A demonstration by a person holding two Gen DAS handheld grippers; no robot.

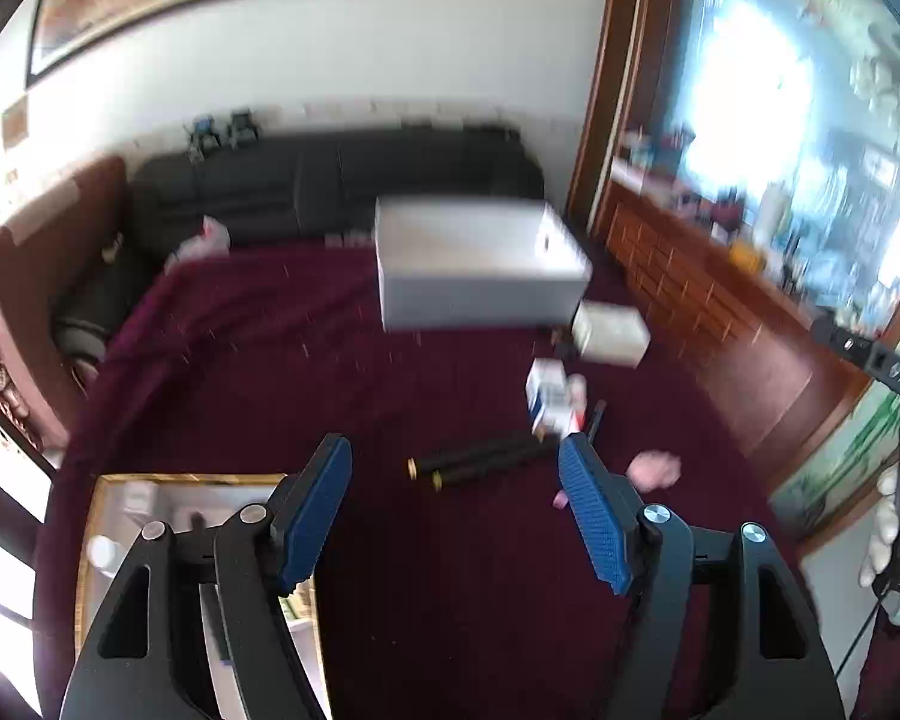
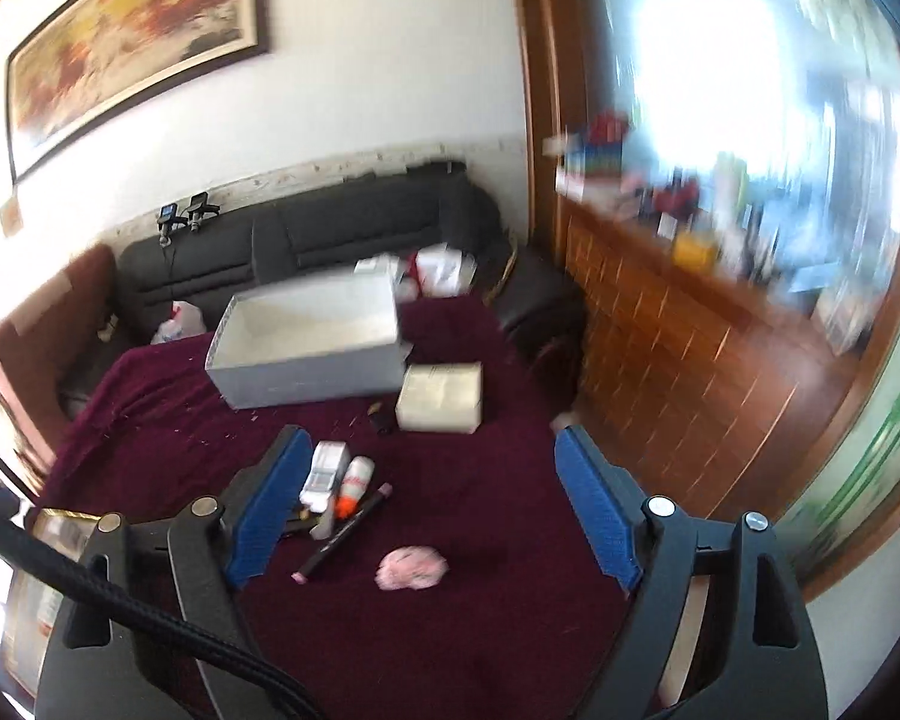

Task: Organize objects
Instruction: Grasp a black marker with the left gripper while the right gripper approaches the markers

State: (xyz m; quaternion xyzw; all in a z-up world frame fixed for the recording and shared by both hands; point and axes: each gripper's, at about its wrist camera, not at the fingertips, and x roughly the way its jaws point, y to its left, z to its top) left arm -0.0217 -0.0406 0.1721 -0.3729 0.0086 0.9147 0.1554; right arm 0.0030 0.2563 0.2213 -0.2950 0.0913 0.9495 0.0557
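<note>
Maroon cloth covers the counter (image 2: 480, 630), where marker (image 2: 342, 534), bottle (image 2: 354, 477), packet (image 2: 327, 468) and pink wad (image 2: 413, 567) lie loose near the empty white box (image 2: 306, 372), likely their destination, while left tool (image 1: 456, 516) and right tool (image 2: 426, 504) hover apart, holding nothing.

Bare maroon cloth (image 2: 480, 630) lies open below both grippers, wide enough to pass over. Farther back the grey open box (image 2: 306, 354) blocks the middle, with a white packet (image 2: 441, 396) just beside its right corner. A cluster of small white box (image 2: 327, 468), bottle (image 2: 354, 480) and dark pen (image 2: 342, 534) crowds the left, a pink wad (image 2: 411, 567) lies alone, and two black tubes (image 1: 480, 465) lie across the centre.
</note>
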